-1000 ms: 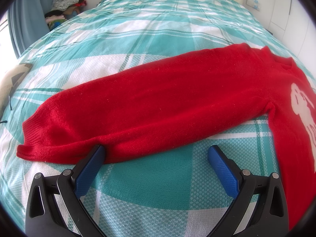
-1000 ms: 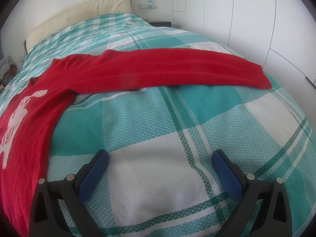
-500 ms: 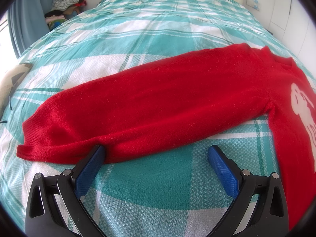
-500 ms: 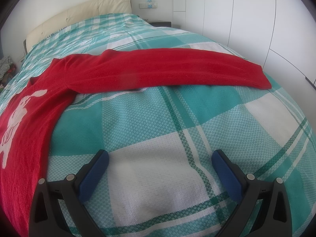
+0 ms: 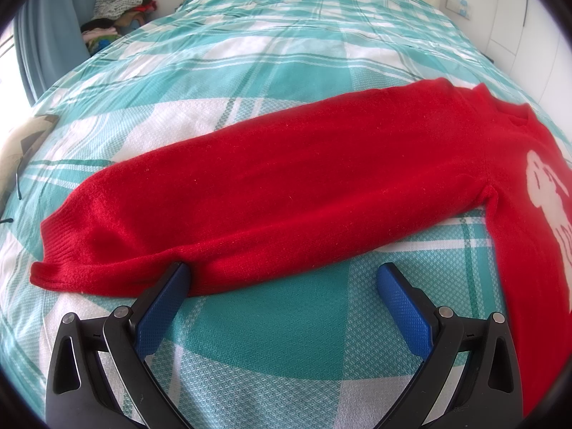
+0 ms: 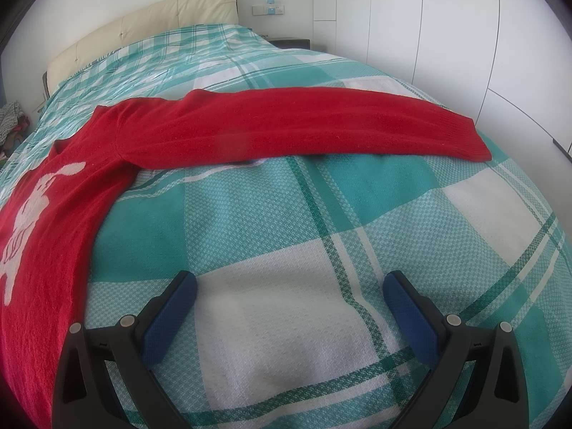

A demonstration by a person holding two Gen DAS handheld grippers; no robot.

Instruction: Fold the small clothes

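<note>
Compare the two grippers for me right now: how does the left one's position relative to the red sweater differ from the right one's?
The left gripper sits at the lower edge of the red sweater, one blue finger against the sleeve near the cuff. The right gripper sits over bare checked bedspread, well short of the other sleeve. Both are open, holding nothing.

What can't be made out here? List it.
- Sweater hem: cut off by the frame edge in both wrist views.
- White motif: clipped by the edge, so its figure is unclear.
- Clothes pile: too small and far away in the left view to sort.
- Wall switch: too small to read.
</note>
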